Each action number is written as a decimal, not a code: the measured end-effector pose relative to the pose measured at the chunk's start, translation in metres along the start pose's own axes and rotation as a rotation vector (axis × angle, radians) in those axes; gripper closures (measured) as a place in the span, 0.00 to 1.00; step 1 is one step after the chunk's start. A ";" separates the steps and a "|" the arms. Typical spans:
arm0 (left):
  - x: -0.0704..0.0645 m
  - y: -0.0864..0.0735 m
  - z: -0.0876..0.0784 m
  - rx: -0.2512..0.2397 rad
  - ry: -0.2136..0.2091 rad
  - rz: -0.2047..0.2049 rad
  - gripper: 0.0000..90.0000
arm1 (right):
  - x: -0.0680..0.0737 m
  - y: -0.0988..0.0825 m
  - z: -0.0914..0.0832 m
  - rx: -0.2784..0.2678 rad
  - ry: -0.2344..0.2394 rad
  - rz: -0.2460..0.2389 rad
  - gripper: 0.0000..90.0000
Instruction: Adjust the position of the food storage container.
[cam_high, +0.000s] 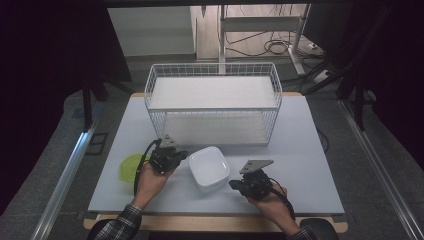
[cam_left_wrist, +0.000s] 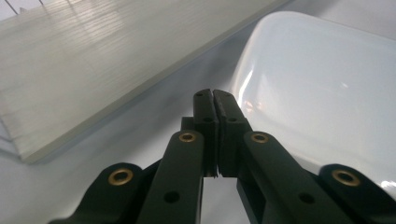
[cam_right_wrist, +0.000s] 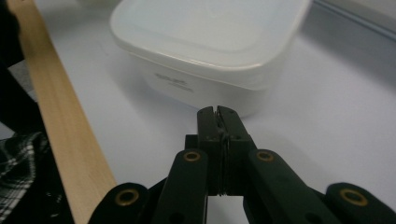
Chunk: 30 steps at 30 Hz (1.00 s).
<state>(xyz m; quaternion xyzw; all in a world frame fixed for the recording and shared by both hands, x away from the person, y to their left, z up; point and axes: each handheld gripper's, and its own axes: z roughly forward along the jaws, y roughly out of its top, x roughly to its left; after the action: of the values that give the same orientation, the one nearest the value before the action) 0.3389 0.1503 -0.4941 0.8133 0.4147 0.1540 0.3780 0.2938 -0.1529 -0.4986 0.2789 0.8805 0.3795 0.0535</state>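
A white square container sits on the grey table between my two grippers. My left gripper is just left of it, jaws shut and empty. In the left gripper view the left gripper points past the container's near rim, close to it but apart. My right gripper lies at the container's front right, pointing toward it. In the right gripper view the right gripper has its jaws pressed together with nothing between them, a short way from the container's side wall.
A white wire rack with two shelves stands at the back of the table; its lower board lies ahead of the left gripper. A green round lid lies behind the left hand. The table's wooden front edge runs near the right gripper.
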 end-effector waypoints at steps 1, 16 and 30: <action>0.001 0.001 0.004 0.011 -0.001 0.000 0.98 | 0.002 0.001 0.004 0.004 0.018 -0.001 0.98; -0.016 -0.004 0.003 0.032 -0.129 -0.021 1.00 | -0.024 0.001 -0.004 -0.027 -0.077 0.071 0.96; -0.020 0.000 0.017 0.053 -0.130 0.016 0.99 | -0.052 0.002 -0.004 -0.052 -0.138 0.153 0.94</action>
<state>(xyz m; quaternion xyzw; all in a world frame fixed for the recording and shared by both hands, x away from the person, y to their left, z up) 0.3365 0.1260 -0.5039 0.8345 0.3868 0.0928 0.3814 0.3373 -0.1819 -0.5009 0.3691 0.8409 0.3849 0.0921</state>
